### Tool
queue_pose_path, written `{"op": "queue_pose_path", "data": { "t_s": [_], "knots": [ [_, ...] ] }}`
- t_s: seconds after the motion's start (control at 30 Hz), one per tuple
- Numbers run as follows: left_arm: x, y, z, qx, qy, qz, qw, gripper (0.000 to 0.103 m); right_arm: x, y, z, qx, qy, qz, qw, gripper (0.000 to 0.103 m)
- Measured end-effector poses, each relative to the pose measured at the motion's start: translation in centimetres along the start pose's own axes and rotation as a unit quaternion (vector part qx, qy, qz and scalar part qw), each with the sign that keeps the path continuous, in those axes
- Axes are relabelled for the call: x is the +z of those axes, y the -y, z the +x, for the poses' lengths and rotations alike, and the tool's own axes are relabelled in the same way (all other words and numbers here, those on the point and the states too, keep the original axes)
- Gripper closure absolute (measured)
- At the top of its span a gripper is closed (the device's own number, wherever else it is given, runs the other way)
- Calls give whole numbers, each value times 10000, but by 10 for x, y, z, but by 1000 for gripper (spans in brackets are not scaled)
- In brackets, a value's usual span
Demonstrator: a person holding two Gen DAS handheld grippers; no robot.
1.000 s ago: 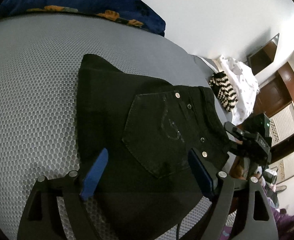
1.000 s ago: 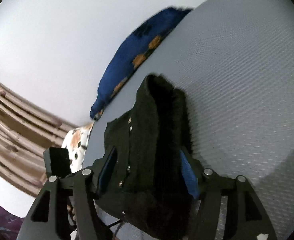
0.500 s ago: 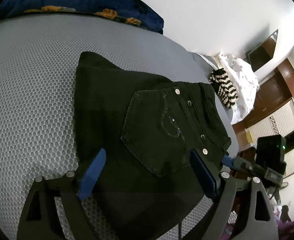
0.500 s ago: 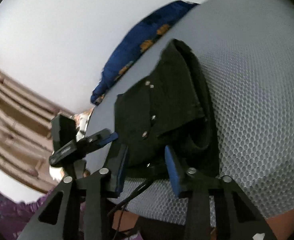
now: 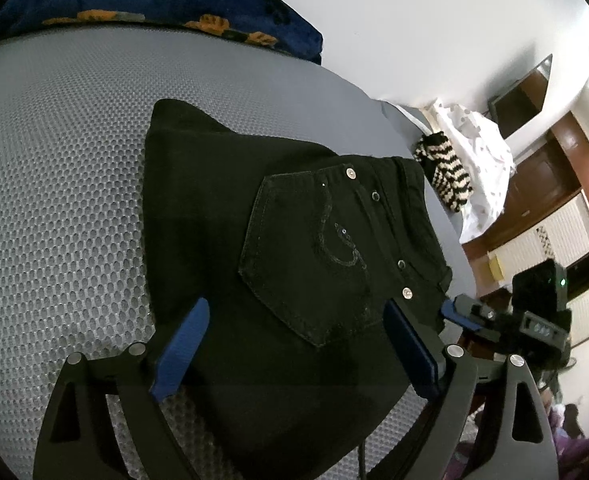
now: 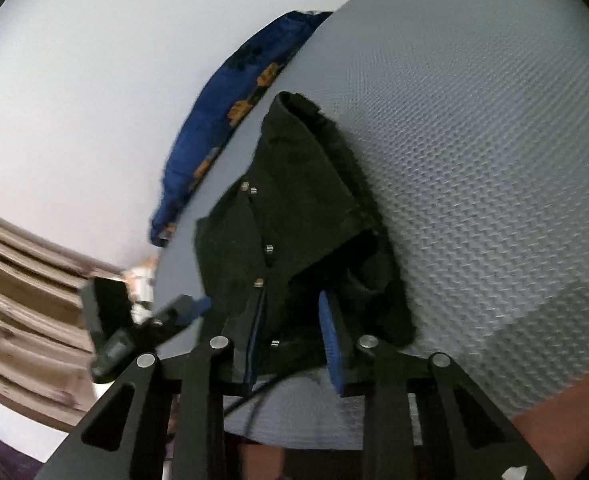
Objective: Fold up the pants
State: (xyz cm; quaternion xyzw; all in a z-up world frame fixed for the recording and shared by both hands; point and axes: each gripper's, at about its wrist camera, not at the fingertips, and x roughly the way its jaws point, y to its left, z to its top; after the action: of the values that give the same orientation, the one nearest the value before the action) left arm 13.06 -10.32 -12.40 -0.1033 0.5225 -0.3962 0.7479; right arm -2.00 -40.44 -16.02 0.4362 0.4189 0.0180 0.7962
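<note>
Left hand-held gripper (image 5: 294, 344): released, jaws spread wide and just now widening a little more, blue pads (image 5: 182, 352) standing either side of the near end of the black pants (image 5: 254, 240) without pressing on them. Right hand-held gripper (image 6: 290, 344): jaws just now narrowing, blue pads (image 6: 330, 344) drawn in around the near edge of the pants (image 6: 302, 208); dark cloth between them, but whether actually pinched cannot be told. Pants folded into a compact stack, lying on the grey mesh-textured bed (image 5: 54, 160) directly ahead of the left hand-held gripper, back pocket (image 5: 310, 256) with stitched curl and metal rivets facing up. From the right hand-held gripper, same stack ahead and slightly left, layered edges open toward it. Beyond the pants, far edge of the bed: blue pillow (image 5: 154, 0) with orange print. Right of the left hand-held gripper: right hand-held gripper's body at the waistband corner, with striped cloth (image 5: 446, 176) and white cloth (image 5: 478, 148) farther off.
</note>
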Motion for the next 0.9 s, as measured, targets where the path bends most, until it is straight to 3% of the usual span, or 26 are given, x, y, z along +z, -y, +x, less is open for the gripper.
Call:
{"op": "queue_pose_path", "data": {
  "t_s": [0.13, 0.23, 0.27, 0.33, 0.4, 0.47, 0.5, 0.73, 0.9],
  "knots": [
    [0, -2, -1, -29, 20, -51, 10000, 14, 4, 6, 2, -66, 32, 287, 9996, 78],
    [-1, -2, 0, -23, 9, 37, 10000, 14, 5, 4, 2, -227, 57, 90, 9997, 78],
    [-1, -1, 0, -7, 4, 64, 10000, 14, 6, 6, 4, -160, 80, 194, 9997, 77],
    [-2, 0, 1, -16, 25, 108, 9999, 10, 10, 8, 10, 70, 125, 413, 9990, 65],
    [-3, 4, 3, 26, 43, 144, 9999, 10, 12, 7, 17, 226, 225, 469, 9984, 64],
    [-3, 7, 3, 77, 26, 191, 9998, 9, 11, -3, 21, 5, 254, 192, 9995, 81],
    [-3, 7, 4, 84, 13, 203, 9998, 9, 10, -6, 20, 2, 236, 78, 9997, 83],
    [0, 4, 0, 39, -102, 78, 9999, 9, 0, -23, -7, 374, 258, -51, 9990, 86],
    [0, -5, -7, -60, -191, 20, 9998, 9, -16, -7, -10, 108, 58, 197, 9997, 87]
  ]
}}
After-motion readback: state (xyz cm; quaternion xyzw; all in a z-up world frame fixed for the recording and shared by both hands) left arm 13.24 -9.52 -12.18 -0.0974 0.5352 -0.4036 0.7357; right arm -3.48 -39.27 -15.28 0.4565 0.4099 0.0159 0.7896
